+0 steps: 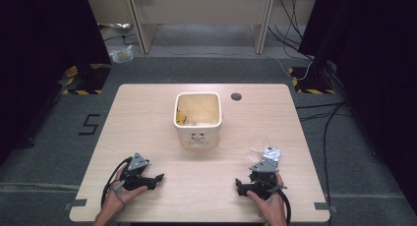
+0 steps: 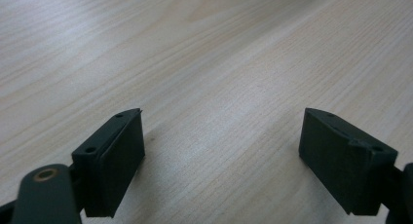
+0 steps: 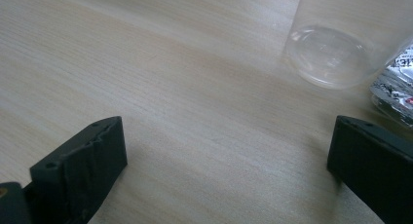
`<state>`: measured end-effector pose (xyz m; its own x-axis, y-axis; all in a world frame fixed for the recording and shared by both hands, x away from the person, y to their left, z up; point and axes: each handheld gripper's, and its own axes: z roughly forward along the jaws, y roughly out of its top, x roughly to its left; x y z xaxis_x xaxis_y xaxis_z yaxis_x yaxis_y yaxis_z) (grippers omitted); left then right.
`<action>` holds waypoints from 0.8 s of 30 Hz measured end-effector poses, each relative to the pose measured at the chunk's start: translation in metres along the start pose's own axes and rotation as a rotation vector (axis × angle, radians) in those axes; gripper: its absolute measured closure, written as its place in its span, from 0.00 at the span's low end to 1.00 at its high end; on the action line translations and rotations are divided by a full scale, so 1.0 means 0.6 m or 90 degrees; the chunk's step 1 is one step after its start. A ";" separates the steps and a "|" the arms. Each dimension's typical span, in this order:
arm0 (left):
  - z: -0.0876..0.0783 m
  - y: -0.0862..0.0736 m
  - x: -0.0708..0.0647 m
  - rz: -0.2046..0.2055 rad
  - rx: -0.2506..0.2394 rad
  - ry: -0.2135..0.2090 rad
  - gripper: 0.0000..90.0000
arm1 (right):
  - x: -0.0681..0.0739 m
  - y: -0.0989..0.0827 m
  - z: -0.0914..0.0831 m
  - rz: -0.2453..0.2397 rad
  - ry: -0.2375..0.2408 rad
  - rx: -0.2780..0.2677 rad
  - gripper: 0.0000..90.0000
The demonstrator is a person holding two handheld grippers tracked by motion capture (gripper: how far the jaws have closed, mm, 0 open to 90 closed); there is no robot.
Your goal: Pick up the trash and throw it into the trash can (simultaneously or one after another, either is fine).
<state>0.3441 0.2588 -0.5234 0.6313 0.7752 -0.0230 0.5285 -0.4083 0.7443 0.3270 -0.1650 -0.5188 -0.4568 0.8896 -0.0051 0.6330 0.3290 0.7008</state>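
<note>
So from where I'm standing, both grippers are parked low on the near edge of the table [image 1: 147, 96], light wood grain with a small dark round hole toward the far side. The left gripper [image 1: 156, 178] is spread wide with nothing between its jaws, just bare wood in front of it in its own view [image 2: 221, 151]. The right gripper [image 1: 239, 184] is the same story, jaws wide apart and gripping nothing [image 3: 226, 160].

The stuff nearest the right gripper is a clear plastic cup [image 1: 258, 143] and a crinkly silver foil packet [image 1: 271, 154]. The cup is see-through enough that the wood grain shows straight through it; in the right gripper view [image 3: 328, 56] it's a round glossy base with a faint ring in it, sitting ahead and toward the right jaw, not touching either jaw. The packet [image 3: 397, 83] is shiny, wrinkled, with some dark print and a bit of red on it that I can't read. It lies right beside the cup, on the side closer to the person.

In the middle of the table there's a squarish white bin [image 1: 197, 137] with a little smiley face on the front and some yellowish scraps inside, well apart from both grippers.
</note>
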 end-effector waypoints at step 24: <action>0.000 0.000 0.000 0.000 0.000 0.000 0.17 | -0.009 0.026 -0.064 -0.041 0.011 -0.067 0.19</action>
<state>0.3441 0.2589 -0.5233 0.6317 0.7749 -0.0234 0.5286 -0.4085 0.7442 0.3153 -0.1768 -0.4804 -0.5052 0.8621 -0.0407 0.5337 0.3491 0.7702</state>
